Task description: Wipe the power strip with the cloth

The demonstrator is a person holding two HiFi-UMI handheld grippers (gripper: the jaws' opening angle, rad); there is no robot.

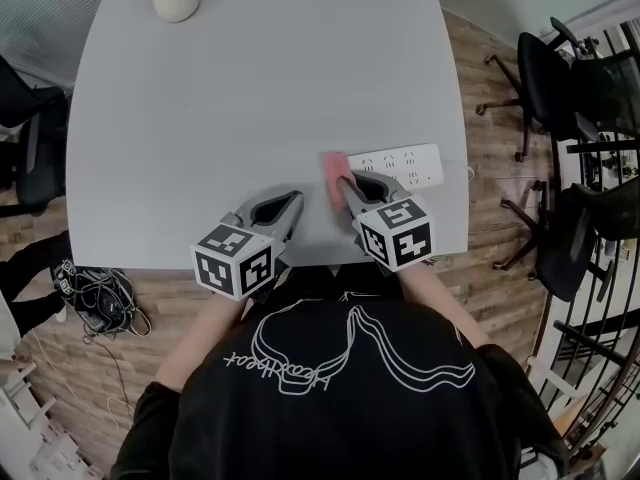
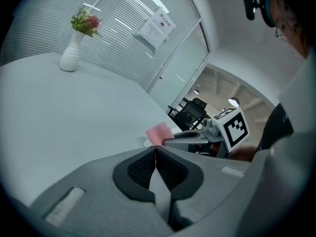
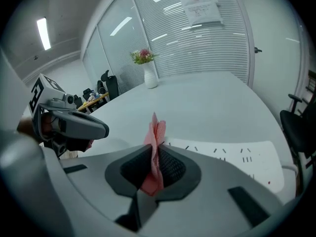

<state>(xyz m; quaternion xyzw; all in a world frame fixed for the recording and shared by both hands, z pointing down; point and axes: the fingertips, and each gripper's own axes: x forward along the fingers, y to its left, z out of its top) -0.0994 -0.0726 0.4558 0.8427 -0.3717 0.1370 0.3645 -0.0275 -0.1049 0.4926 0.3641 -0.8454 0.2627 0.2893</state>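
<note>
Grey table (image 1: 250, 88), wood floor (image 1: 490, 118); right hand-held gripper (image 3: 154, 151) pinching pink cloth (image 3: 158, 128) beside power strip (image 1: 405, 163); left hand-held gripper (image 2: 156, 150) pressed together.

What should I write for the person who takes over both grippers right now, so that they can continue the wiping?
Left gripper: shut, empty, by the table's near edge.
Right gripper: shut on the pink cloth, which stands up between the jaws.
Power strip: flat near the table's right edge; the cloth is at its left end, contact unclear.
Done: cloth gripped.
Left: wipe along the strip.
</note>
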